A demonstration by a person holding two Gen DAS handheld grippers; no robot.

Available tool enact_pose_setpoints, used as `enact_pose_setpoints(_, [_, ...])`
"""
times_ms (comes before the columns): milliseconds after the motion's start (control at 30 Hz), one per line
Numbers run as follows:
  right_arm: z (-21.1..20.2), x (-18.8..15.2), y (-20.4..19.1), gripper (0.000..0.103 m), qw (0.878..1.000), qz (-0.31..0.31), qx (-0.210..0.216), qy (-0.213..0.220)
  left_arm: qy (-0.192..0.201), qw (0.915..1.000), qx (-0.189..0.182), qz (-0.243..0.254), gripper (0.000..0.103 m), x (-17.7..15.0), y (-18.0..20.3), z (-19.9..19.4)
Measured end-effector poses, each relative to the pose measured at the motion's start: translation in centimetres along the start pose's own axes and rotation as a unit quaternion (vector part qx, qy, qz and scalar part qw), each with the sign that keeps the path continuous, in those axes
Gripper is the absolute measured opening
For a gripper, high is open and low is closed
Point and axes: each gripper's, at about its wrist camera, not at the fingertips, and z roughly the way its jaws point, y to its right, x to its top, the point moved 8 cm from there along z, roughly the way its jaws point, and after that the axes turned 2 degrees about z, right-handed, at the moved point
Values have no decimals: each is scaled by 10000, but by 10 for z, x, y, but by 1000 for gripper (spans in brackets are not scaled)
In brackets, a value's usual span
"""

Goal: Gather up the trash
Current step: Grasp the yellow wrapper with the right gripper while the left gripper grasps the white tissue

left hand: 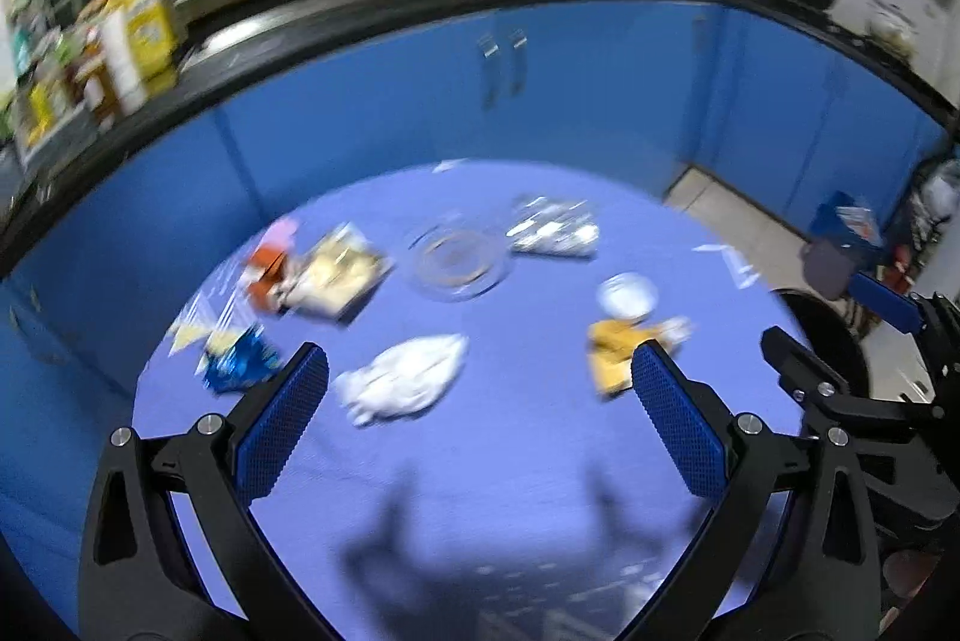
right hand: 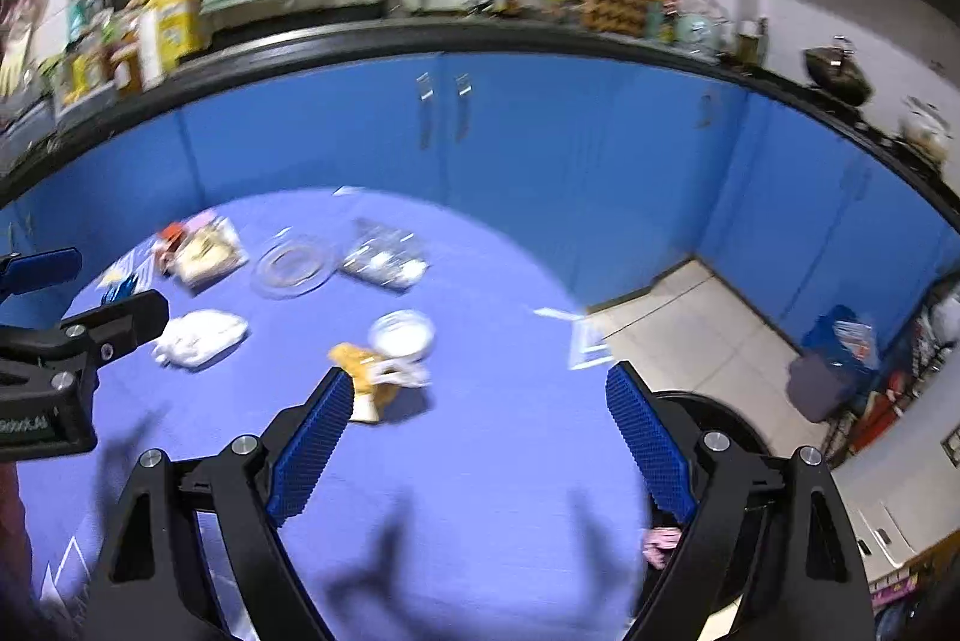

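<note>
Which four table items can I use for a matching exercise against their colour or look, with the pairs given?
Items:
1. crumpled tissue
2. glass dish
3. snack wrapper nearest the left gripper's left finger
4. packet beside the small round lid

Looks:
A. yellow
B. white
C. shiny blue
D. clear

Points: snack wrapper; packet.

Pairs: 1-B, 2-D, 3-C, 4-A

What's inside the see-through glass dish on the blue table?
The round clear glass dish looks empty: only the blue tablecloth shows through it. The picture is blurry, so tiny crumbs could not be seen.
</note>
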Motion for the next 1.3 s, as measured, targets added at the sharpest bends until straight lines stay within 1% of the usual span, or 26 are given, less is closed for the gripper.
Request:
enact_pose_setpoints(133, [28, -9, -29, 84, 9993, -199, 129, -281, -425, 9989, 71, -196, 100, -23, -34, 33])
enact_pose_setpoints(300, [64, -14, -49, 84, 9976, -228, 250, -606, -716, 9970, 71, -290, 100, -39, -50, 65])
enact_pose_setpoints(400, [81, -17, -53, 84, 9966, -232, 266, -746, -792, 9965, 44, -246, 100, -41, -52, 81])
enact_pose_setpoints(633, [108, -22, -54, 84, 9946, -186, 205, -1005, -916, 9958, -26, -75, 100, -36, -45, 112])
enact_pose_setpoints(667, [110, -23, -54, 82, 9941, -151, 267, -1040, -944, 9955, -75, -94, 100, -37, -44, 116])
enact_pose_setpoints(733, [112, -23, -56, 75, 9940, -104, 360, -1024, -985, 9950, -100, -133, 100, -37, -44, 122])
enact_pose_setpoints(767, [111, -23, -59, 67, 9935, -93, 471, -1029, -1000, 9948, -93, -146, 99, -38, -45, 124])
enact_pose_setpoints(800, [111, -23, -60, 63, 9931, -102, 529, -1041, -1017, 9947, -93, -154, 99, -38, -46, 126])
enact_pose_setpoints(833, [110, -22, -62, 59, 9927, -128, 568, -1058, -1010, 9947, -122, -177, 97, -38, -46, 126])
enact_pose_setpoints(867, [109, -22, -63, 52, 9923, -155, 601, -1069, -994, 9948, -130, -206, 91, -37, -47, 126])
enact_pose_setpoints(900, [107, -22, -65, 43, 9919, -183, 655, -1069, -983, 9948, -132, -225, 87, -36, -46, 125])
enact_pose_setpoints(933, [106, -23, -66, 43, 9914, -193, 691, -1091, -971, 9949, -135, -232, 77, -36, -46, 123])
enact_pose_setpoints(967, [105, -24, -67, 43, 9907, -159, 773, -1110, -968, 9950, -139, -220, 65, -35, -45, 121])
enact_pose_setpoints(1000, [103, -24, -67, 42, 9905, -136, 808, -1101, -968, 9950, -163, -198, 58, -35, -43, 119])
enact_pose_setpoints(1033, [101, -24, -66, 42, 9906, -112, 834, -1078, -988, 9947, -208, -176, 45, -35, -41, 117])
enact_pose_setpoints(1067, [98, -24, -64, 42, 9909, -92, 842, -1051, -1003, 9946, -216, -178, 42, -35, -39, 114])
enact_pose_setpoints(1167, [89, -23, -56, 42, 9922, -25, 812, -951, -971, 9946, -281, -220, 39, -35, -34, 104])
enact_pose_setpoints(1233, [81, -21, -47, 42, 9931, 26, 762, -895, -926, 9951, -282, -178, 38, -34, -30, 99])
enact_pose_setpoints(1300, [75, -20, -36, 42, 9939, 89, 707, -837, -845, 9959, -296, -133, 35, -31, -24, 94])
